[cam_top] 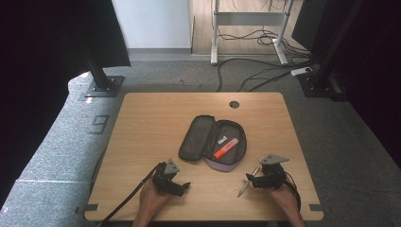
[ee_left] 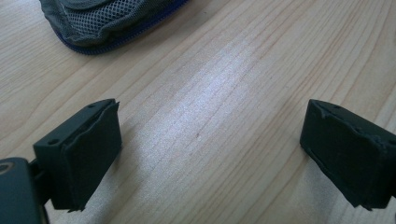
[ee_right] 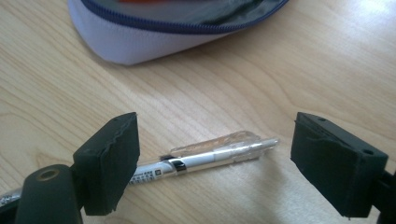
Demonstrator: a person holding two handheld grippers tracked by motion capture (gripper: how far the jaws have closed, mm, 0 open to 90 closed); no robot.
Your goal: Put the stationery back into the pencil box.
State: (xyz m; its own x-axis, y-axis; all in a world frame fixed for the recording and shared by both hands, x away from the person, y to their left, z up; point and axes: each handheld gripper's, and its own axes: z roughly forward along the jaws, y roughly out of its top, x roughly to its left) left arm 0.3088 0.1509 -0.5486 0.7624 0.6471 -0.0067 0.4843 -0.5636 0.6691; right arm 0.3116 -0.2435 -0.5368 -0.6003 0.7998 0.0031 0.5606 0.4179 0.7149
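We see a pale wood-grain surface (cam_top: 151, 142) with a round dark grommet hole (cam_top: 234, 104) near its far edge, standing on grey speckled carpet (cam_top: 56, 156); behind it a white desk frame (cam_top: 248, 28) and loose black cables (cam_top: 255, 71) lie on the floor, with dark curtains to either side. An open pencil case (cam_top: 213, 142) of grey fabric, with a mesh pocket, a blue zipper and a pale lilac outer shell, lies beyond and between the two grippers; an orange highlighter (cam_top: 226, 148) rests inside it. The left gripper (cam_top: 176, 182) lies low over the surface with a hand (cam_top: 151, 201) behind it, its blocky black rubber-padded jaws spread wide above bare wood, the case's edge (ee_left: 107, 23) ahead and to its left. The right gripper (cam_top: 249, 180), held by the other hand (cam_top: 283, 196), is tipped down toward the surface, jaws apart and gripping nothing. A slim pen (ee_right: 205, 158) with a white barrel, metal band and clear plastic clip lies flat on the wood between those open jaws, running crosswise from the left jaw toward the right, clear of the right jaw; whether the left jaw touches it we cannot tell. The case's rounded lilac wall (ee_right: 140, 44) sits just ahead of it.
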